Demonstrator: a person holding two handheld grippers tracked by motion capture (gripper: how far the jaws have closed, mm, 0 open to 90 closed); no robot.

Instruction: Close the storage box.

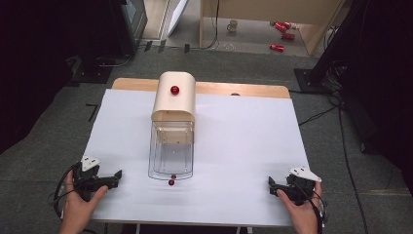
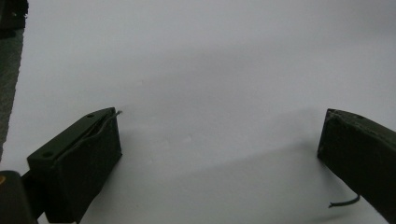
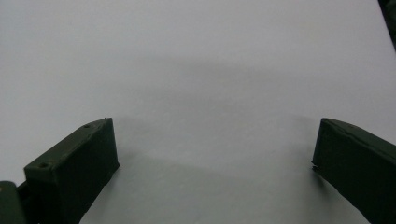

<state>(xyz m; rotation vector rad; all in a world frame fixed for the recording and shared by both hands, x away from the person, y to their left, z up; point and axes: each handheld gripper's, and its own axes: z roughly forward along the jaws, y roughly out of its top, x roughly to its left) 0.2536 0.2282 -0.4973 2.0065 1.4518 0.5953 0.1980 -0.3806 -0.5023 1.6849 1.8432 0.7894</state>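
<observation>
Both idle on the white surface [image 1: 243, 146]: left gripper [image 1: 115, 178] and right gripper [image 1: 272, 186] jaws wide, empty. Clear drawer [image 1: 171, 156] pulled out of beige box [image 1: 174, 97], mid-surface. I'd approach its red knob [image 1: 171, 183] low, squarely.

The table [image 1: 243, 146] has a plain white top, with a strip of light wood at its 12 o'clock edge. On it stands a cream box [image 1: 174, 97] with a shiny red knob [image 1: 174, 89], and a clear drawer [image 1: 171, 153] with a small red knob [image 1: 171, 182] at 6 o'clock. The left gripper [image 1: 114, 176] and right gripper [image 1: 273, 185] are black, each with a grey plate. The floor [image 1: 48, 146] is dark grey carpet; red cans [image 1: 276, 47] lie at 1 o'clock.
</observation>
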